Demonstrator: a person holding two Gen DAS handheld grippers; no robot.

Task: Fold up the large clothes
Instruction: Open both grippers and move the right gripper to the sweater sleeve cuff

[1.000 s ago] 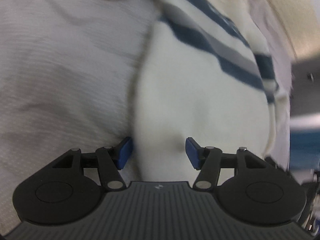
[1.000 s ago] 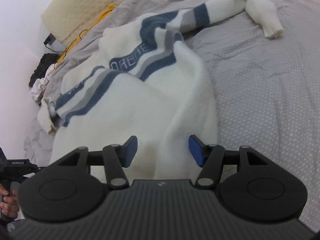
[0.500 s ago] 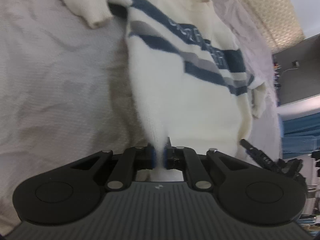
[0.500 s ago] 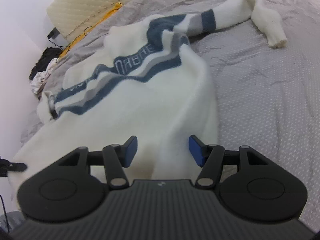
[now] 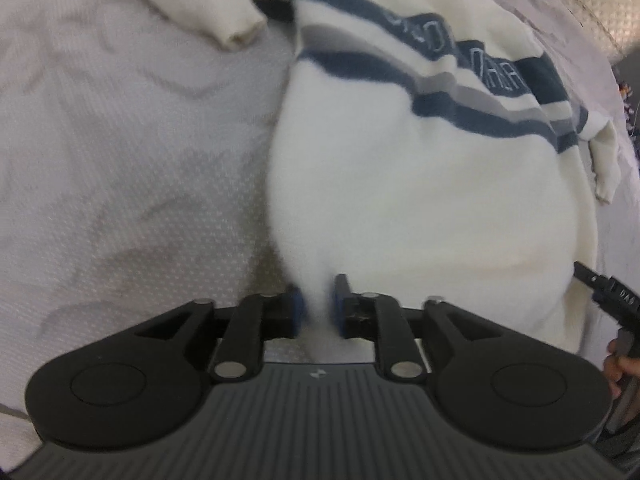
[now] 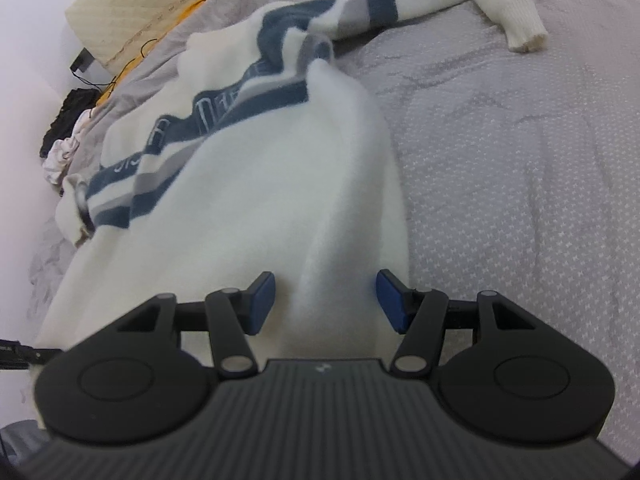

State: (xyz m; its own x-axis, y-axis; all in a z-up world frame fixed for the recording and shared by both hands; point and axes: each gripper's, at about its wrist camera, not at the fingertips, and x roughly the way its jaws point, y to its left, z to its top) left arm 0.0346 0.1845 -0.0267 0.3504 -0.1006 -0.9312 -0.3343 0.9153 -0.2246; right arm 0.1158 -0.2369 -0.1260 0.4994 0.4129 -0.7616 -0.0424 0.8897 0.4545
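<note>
Grey dotted bedspread (image 6: 520, 168) under white striped sweater (image 6: 248, 208).

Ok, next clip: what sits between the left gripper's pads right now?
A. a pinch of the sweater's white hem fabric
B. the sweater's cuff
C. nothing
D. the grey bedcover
A: in the left wrist view, the left gripper has a narrow fold of the sweater running down between its blue pads, while the cuff lies far off on the bedcover.

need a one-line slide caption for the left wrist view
Left tool pinches the hem of a white navy-striped sweater lying on a grey bedspread.
</note>
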